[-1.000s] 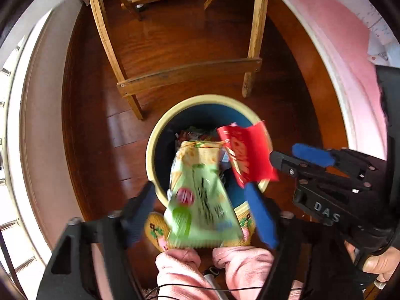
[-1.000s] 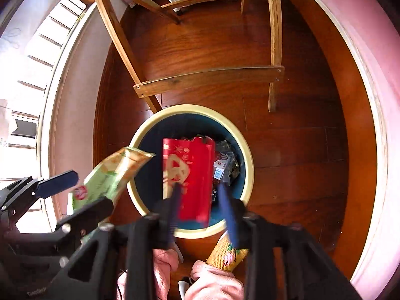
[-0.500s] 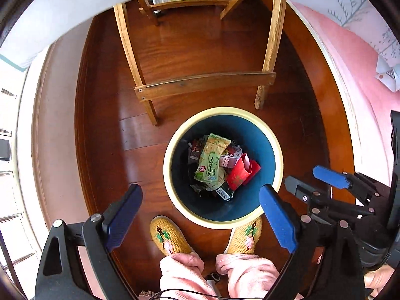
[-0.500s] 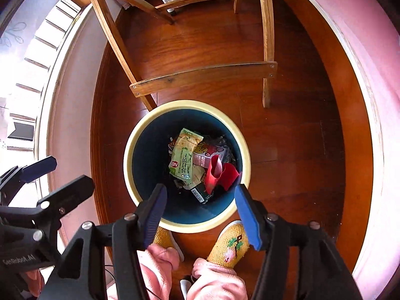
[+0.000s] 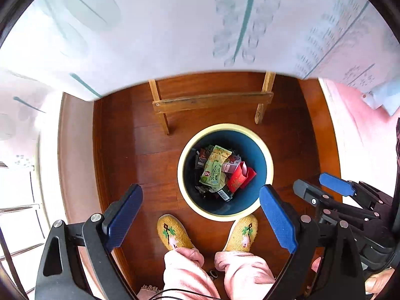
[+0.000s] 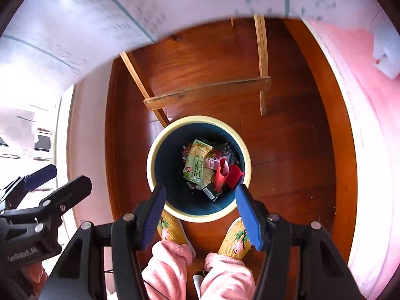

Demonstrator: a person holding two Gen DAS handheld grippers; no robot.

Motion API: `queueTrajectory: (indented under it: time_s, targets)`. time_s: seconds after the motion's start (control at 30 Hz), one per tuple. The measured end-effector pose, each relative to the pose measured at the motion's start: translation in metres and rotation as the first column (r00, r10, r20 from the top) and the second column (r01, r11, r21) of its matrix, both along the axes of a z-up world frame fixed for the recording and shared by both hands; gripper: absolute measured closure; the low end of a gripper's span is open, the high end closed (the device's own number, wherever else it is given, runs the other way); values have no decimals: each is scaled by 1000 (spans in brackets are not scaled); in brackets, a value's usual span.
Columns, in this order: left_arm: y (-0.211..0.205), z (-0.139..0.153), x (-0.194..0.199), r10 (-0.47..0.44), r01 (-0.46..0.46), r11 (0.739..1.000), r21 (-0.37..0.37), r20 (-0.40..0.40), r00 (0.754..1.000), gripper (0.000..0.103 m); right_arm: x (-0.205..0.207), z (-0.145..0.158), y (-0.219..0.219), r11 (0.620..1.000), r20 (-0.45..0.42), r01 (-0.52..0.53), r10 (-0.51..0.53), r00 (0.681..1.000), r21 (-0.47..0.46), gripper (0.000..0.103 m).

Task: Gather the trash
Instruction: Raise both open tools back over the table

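Observation:
A round bin (image 5: 183,155) (image 6: 152,150) with a cream rim and dark blue inside stands on the wooden floor below both grippers. In it lie a green snack wrapper (image 5: 213,170) (image 6: 196,166), a red wrapper (image 5: 238,178) (image 6: 226,175) and several other scraps. My left gripper (image 5: 200,212) is open and empty, high above the bin's near rim. My right gripper (image 6: 198,208) is open and empty, also high above the bin. The right gripper shows at the right edge of the left wrist view (image 5: 325,187), and the left gripper at the left edge of the right wrist view (image 6: 50,182).
A wooden table's legs and crossbar (image 5: 212,102) (image 6: 207,90) stand just beyond the bin. A white patterned tablecloth (image 5: 175,30) (image 6: 100,20) fills the top of both views. The person's yellow slippers (image 5: 172,231) (image 5: 241,232) stand at the bin's near side. A pink surface (image 6: 362,115) lies at right.
Both grippers opened and dropped the green and red wrappers into the bin. Both have since risen, so the bin looks smaller and the tablecloth has come into view.

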State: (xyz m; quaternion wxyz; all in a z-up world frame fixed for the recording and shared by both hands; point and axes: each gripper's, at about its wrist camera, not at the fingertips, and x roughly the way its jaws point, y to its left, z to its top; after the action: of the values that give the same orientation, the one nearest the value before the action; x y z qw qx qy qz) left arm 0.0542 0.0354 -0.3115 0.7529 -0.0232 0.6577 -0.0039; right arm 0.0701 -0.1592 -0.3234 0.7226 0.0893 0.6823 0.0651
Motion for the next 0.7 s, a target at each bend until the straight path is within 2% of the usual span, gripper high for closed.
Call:
queueTrajectory:
  time_s: [0.33,0.53,0.7]
  targets:
    - [5,133,-4,21,-21,1000,-3,119,993,10,3,124,-4,1000,79,-15,13,997,21,45]
    - [5,207,-3,27,-34,999,30,216,976,10,8,203,-2,999,174,-45,40,984,25,45]
    - [4,257,-3,39,-50,998,34,280,959,10,12,259,-2,999,247,-24,18,969,22,45]
